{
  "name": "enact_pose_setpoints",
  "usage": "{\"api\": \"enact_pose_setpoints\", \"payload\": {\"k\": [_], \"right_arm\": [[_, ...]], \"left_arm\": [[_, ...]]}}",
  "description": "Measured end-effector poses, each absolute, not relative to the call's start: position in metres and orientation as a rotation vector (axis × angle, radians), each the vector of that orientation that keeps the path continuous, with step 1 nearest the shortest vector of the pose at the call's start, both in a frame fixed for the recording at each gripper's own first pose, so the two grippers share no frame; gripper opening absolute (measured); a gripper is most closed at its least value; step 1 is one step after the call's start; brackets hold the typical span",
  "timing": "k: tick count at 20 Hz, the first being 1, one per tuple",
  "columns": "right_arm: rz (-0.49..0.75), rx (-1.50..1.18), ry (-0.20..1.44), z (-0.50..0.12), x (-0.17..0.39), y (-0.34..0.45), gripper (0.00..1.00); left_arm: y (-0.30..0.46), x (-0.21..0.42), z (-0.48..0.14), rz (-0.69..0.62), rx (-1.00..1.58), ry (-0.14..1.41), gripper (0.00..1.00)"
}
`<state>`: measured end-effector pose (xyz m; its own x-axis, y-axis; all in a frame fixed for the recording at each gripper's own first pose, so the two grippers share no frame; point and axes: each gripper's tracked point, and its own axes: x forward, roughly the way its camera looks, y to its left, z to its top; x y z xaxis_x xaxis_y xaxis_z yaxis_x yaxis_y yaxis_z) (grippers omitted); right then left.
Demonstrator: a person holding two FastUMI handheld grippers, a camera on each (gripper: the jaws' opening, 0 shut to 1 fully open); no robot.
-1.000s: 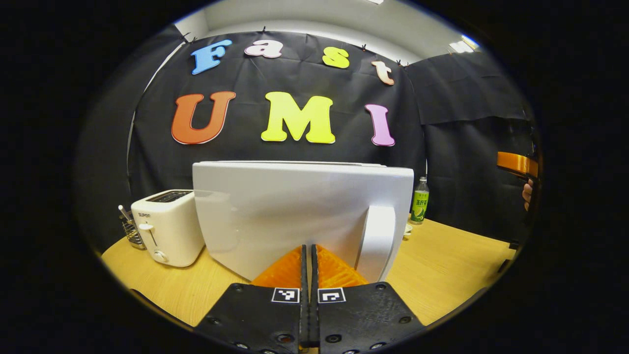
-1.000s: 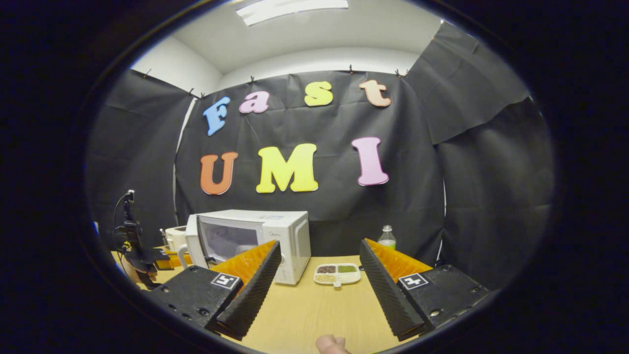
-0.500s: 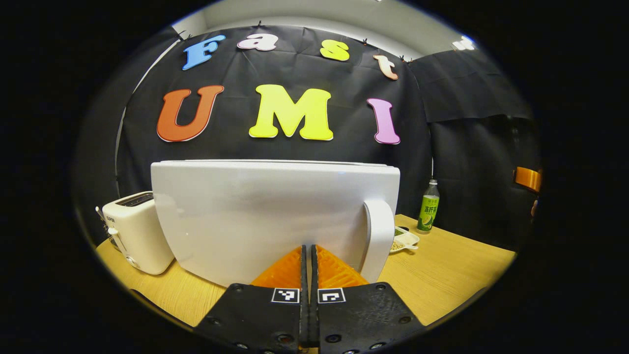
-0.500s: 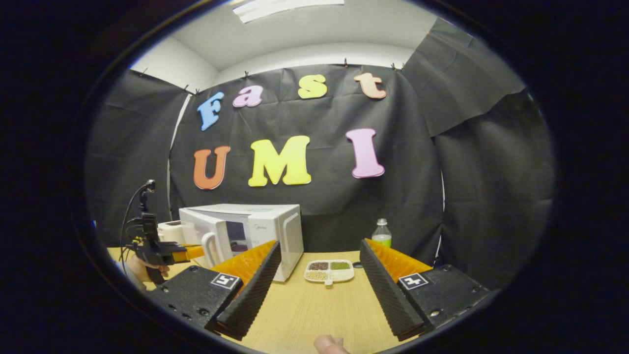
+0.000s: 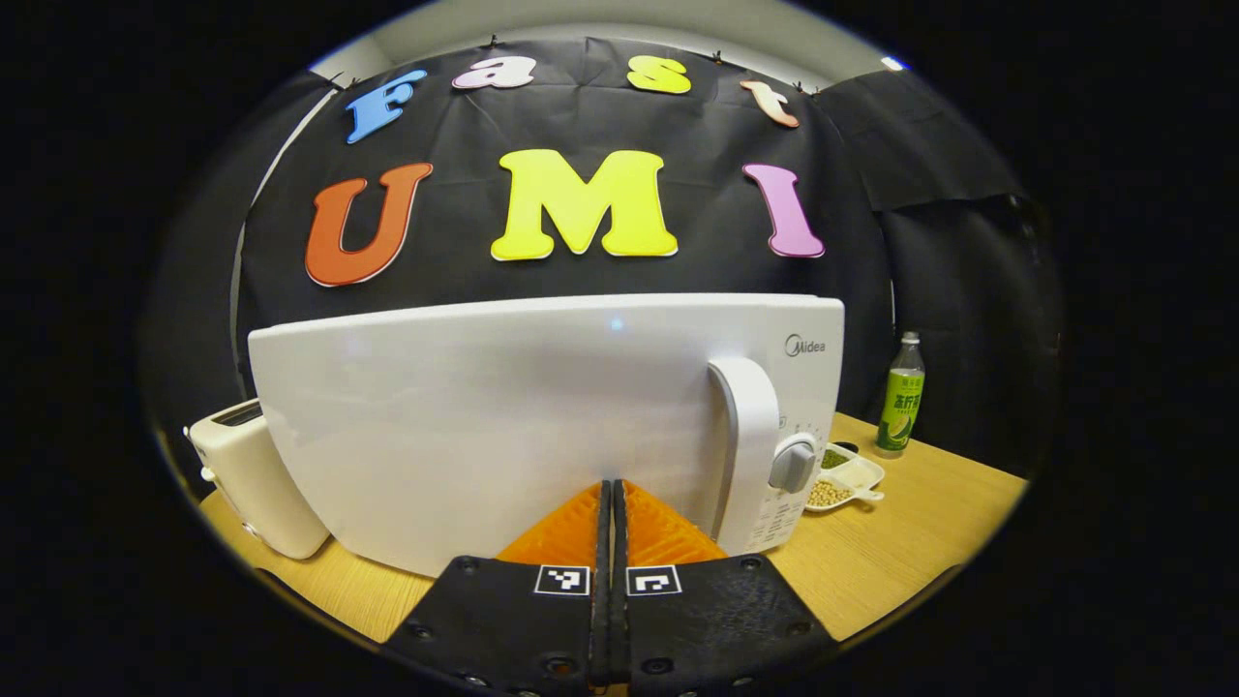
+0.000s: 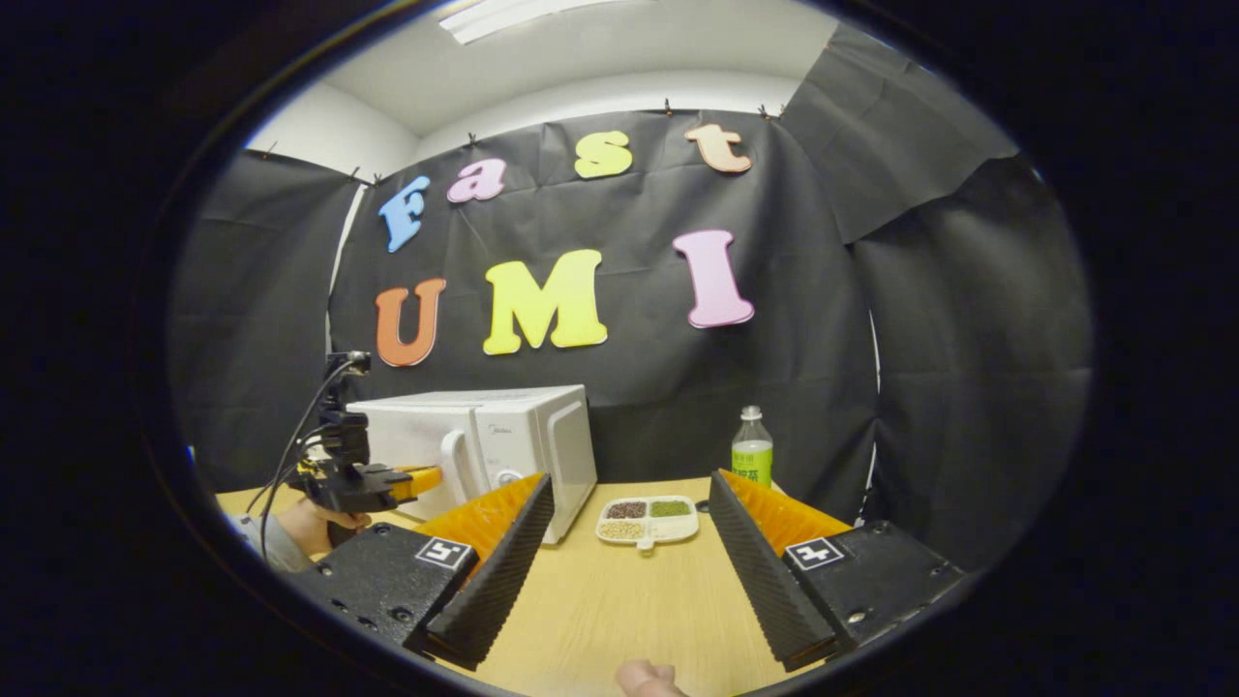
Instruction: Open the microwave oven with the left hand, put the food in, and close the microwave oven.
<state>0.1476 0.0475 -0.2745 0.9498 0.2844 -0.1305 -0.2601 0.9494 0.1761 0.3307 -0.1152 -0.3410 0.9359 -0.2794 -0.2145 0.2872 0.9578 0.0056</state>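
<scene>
The white microwave (image 5: 503, 416) stands close in front of me in the left gripper view, its door lying about flush with the control panel and knob (image 5: 794, 465). My left gripper (image 5: 612, 487) is shut, with its tips against the door just left of the handle (image 5: 750, 445). In the right gripper view the left gripper (image 6: 426, 476) touches the front of the microwave (image 6: 513, 440). The food, a white divided dish of beans (image 6: 647, 520), lies on the table to the right of the microwave. My right gripper (image 6: 630, 482) hangs open above the table with nothing between its fingers.
A green drink bottle (image 6: 752, 450) stands behind the dish near the wall. A white toaster (image 5: 252, 479) sits left of the microwave. The wooden table (image 6: 619, 600) stretches toward me. A hand (image 6: 310, 528) holds the left gripper, and a thumb (image 6: 644, 678) shows at the bottom.
The microwave door has swung from wide open to about flush with the front, with the left gripper following it. The right gripper stayed open and drifted slightly.
</scene>
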Motion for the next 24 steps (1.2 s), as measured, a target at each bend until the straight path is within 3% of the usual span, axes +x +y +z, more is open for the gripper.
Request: {"api": "enact_pose_setpoints", "payload": {"k": [1,3,4,5,7,8,9,13,14,15,16,17,19,20,21,24], "right_arm": [[0.274,0.157,0.16,-0.274,0.146,0.047,1.0],[0.264,0.158,0.171,-0.274,0.141,0.043,1.0],[0.258,0.155,0.177,-0.273,0.137,0.042,1.0],[0.243,0.148,0.18,-0.272,0.133,0.039,0.96],[0.215,0.139,0.198,-0.271,0.123,0.032,1.0],[0.205,0.138,0.207,-0.271,0.118,0.03,0.96],[0.195,0.141,0.216,-0.269,0.113,0.029,1.0],[0.163,0.116,0.221,-0.258,0.091,0.021,1.0],[0.158,0.111,0.217,-0.254,0.084,0.021,1.0],[0.154,0.107,0.212,-0.25,0.08,0.022,1.0],[0.153,0.1,0.206,-0.245,0.075,0.023,1.0],[0.148,0.092,0.202,-0.241,0.072,0.023,0.96],[0.139,0.074,0.19,-0.232,0.064,0.023,1.0],[0.14,0.071,0.184,-0.226,0.061,0.024,0.96],[0.143,0.071,0.179,-0.22,0.057,0.026,0.96],[0.14,0.099,0.163,-0.196,0.047,0.025,1.0]], "left_arm": [[-0.116,0.331,-0.34,-0.284,0.039,0.214,0.0],[-0.114,0.333,-0.349,-0.247,0.03,0.274,0.0],[-0.115,0.334,-0.34,-0.243,0.017,0.229,0.0],[-0.116,0.334,-0.342,-0.247,0.02,0.252,0.0],[-0.114,0.336,-0.345,-0.249,0.014,0.246,0.0],[-0.113,0.334,-0.345,-0.241,0.007,0.258,0.0],[-0.11,0.33,-0.348,-0.234,0.004,0.28,0.0],[-0.103,0.29,-0.34,-0.213,-0.025,0.353,0.01],[-0.1,0.28,-0.336,-0.198,-0.029,0.353,0.06],[-0.097,0.267,-0.331,-0.19,-0.034,0.355,0.3],[-0.098,0.254,-0.324,-0.197,-0.042,0.358,0.32],[-0.096,0.241,-0.318,-0.195,-0.044,0.356,0.56],[-0.089,0.215,-0.301,-0.177,-0.02,0.35,0.67],[-0.085,0.202,-0.292,-0.164,0.0,0.338,0.88],[-0.082,0.187,-0.278,-0.156,0.013,0.32,0.97],[-0.074,0.148,-0.233,-0.142,0.03,0.259,0.96]]}}
